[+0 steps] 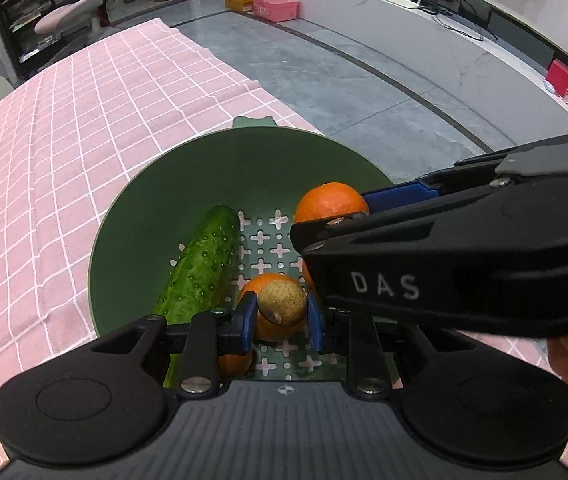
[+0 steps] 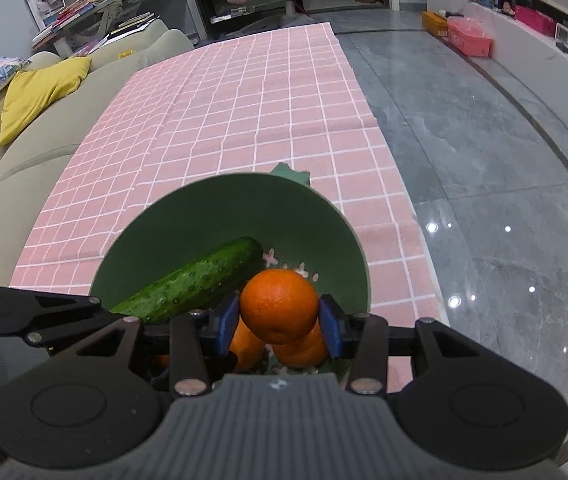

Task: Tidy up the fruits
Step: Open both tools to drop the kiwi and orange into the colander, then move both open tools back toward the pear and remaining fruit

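Note:
A green colander bowl stands on the pink checked cloth near its right edge; it also shows in the right wrist view. A cucumber lies in it, also seen in the right wrist view, with several oranges. My left gripper is shut on a small brownish-yellow fruit above the bowl. My right gripper is shut on an orange over the bowl, above two more oranges. The right gripper also crosses the left wrist view, holding that orange.
The pink cloth stretches far ahead. Its right edge drops to a grey tiled floor. A beige sofa with a yellow cushion runs along the left. Pink and yellow boxes sit on the floor far off.

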`<act>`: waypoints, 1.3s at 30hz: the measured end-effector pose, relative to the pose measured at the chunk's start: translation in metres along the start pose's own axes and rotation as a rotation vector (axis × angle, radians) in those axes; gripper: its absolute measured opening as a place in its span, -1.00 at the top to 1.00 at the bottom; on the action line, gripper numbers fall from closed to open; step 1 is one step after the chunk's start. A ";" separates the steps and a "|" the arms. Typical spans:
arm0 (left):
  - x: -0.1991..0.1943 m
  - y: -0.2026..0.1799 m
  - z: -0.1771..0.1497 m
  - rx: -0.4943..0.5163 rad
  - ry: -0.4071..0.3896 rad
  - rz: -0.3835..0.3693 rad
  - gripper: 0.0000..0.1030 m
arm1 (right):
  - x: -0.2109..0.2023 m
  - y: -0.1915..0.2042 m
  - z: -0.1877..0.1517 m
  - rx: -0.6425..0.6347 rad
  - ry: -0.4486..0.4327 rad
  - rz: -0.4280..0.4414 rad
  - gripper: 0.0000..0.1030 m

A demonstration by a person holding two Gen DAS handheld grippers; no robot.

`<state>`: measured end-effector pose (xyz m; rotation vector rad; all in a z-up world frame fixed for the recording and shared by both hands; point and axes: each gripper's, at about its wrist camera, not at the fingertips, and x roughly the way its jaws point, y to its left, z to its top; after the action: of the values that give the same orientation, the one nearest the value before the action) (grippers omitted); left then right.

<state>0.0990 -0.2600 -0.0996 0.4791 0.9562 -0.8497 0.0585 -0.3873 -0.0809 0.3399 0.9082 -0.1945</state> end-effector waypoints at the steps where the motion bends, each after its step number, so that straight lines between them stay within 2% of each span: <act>1: -0.001 0.001 0.001 -0.009 0.000 0.000 0.42 | 0.000 0.000 0.000 -0.006 -0.005 -0.002 0.15; 4: -0.005 0.001 0.003 -0.019 -0.009 0.004 0.28 | -0.002 -0.003 0.002 0.011 -0.017 0.008 0.13; 6: -0.009 0.001 0.004 -0.018 -0.018 0.014 0.03 | -0.003 -0.006 0.004 0.020 -0.024 0.006 0.13; 8: -0.013 0.002 0.005 -0.026 -0.027 0.027 -0.15 | -0.005 -0.007 0.004 0.030 -0.031 0.010 0.13; 16: -0.040 0.007 0.002 -0.029 -0.069 0.023 -0.16 | -0.018 -0.013 0.006 0.063 -0.071 0.026 0.13; 23: -0.075 0.039 -0.012 -0.111 -0.108 0.069 -0.16 | -0.026 -0.015 0.005 0.073 -0.087 0.031 0.12; 27: -0.100 0.056 -0.034 -0.158 -0.137 0.108 -0.26 | -0.030 -0.010 0.003 0.058 -0.092 0.039 0.12; 32: -0.121 0.081 -0.067 -0.252 -0.141 0.136 -0.26 | -0.035 0.003 -0.001 0.025 -0.094 0.044 0.12; 39: -0.150 0.103 -0.102 -0.324 -0.155 0.171 -0.26 | -0.045 0.031 -0.006 -0.015 -0.105 0.066 0.12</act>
<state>0.0842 -0.0664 -0.0229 0.2086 0.8753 -0.5554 0.0364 -0.3550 -0.0420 0.3425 0.7931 -0.1434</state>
